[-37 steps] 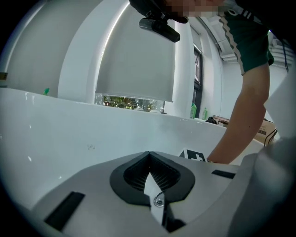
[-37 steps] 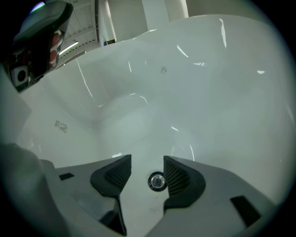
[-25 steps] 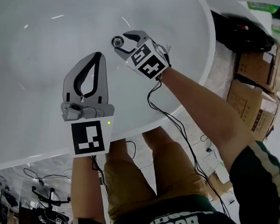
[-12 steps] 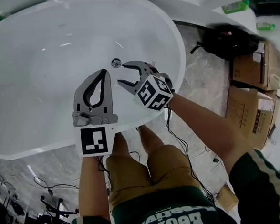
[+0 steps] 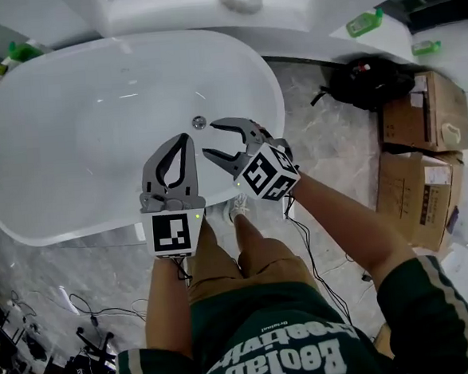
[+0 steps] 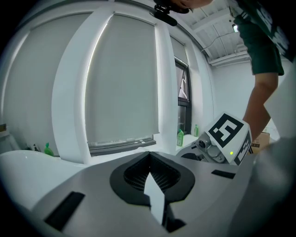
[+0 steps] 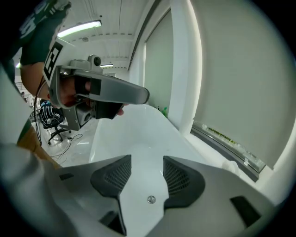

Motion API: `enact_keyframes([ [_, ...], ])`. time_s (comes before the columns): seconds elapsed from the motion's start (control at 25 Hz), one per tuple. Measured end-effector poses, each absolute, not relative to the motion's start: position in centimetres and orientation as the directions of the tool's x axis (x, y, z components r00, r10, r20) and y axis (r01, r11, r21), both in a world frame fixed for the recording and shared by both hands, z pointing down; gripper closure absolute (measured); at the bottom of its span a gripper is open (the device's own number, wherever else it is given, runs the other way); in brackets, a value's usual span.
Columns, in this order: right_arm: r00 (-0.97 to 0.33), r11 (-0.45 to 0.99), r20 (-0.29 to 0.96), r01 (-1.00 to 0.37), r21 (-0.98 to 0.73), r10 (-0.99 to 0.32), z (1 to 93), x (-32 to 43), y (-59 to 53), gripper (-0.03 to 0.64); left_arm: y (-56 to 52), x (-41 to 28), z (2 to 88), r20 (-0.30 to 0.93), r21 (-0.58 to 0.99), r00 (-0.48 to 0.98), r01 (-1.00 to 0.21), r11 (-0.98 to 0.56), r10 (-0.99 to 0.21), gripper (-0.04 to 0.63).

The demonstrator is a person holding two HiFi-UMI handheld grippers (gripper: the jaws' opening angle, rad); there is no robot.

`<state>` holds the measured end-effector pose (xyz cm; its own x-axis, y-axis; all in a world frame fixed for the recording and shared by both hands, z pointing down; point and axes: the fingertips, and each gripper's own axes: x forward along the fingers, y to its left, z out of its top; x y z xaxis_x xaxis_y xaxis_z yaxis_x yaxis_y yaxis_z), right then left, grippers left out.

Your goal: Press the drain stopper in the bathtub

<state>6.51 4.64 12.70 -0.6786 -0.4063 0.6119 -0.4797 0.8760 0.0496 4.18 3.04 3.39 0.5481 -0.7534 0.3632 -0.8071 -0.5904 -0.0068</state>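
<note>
The small round chrome drain stopper (image 5: 199, 122) sits in the floor of the white oval bathtub (image 5: 51, 195). My right gripper (image 5: 212, 140) is held open above the tub's near right rim, well above the stopper and holding nothing. In the right gripper view the drain stopper (image 7: 151, 199) shows far below, between the spread jaws of the right gripper (image 7: 147, 169). My left gripper (image 5: 184, 139) is shut and empty just left of it. The left gripper (image 6: 149, 157) points at the window wall, with the right gripper's marker cube (image 6: 226, 134) beside it.
Green bottles (image 5: 364, 23) stand on the white ledge behind the tub. A black bag (image 5: 362, 81) and cardboard boxes (image 5: 418, 129) lie on the marble floor to the right. Cables and an office chair (image 5: 94, 360) are at lower left. The person's legs stand against the tub's near side.
The right gripper was down at the stopper a second ago; both grippers have risen up and back out of the tub. The view has pulled away, showing the whole tub.
</note>
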Motion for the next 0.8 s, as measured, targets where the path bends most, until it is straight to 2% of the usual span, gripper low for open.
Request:
enact_keyframes([
  [0.4,-0.761,0.892,0.486,-0.443,0.097,-0.43,1.3,7.2,7.1,0.397,5.0,6.4,-6.1,0.303,-0.091,0.592,-0.762,-0.641,-0.747,0.592],
  [0.8,-0.806,0.863,0.308,-0.479,0.161,-0.505,-10.4,8.4,8.3,0.425,7.4,7.3,-15.6,0.214,-0.118,0.643,-0.73,-0.673,-0.735,0.591],
])
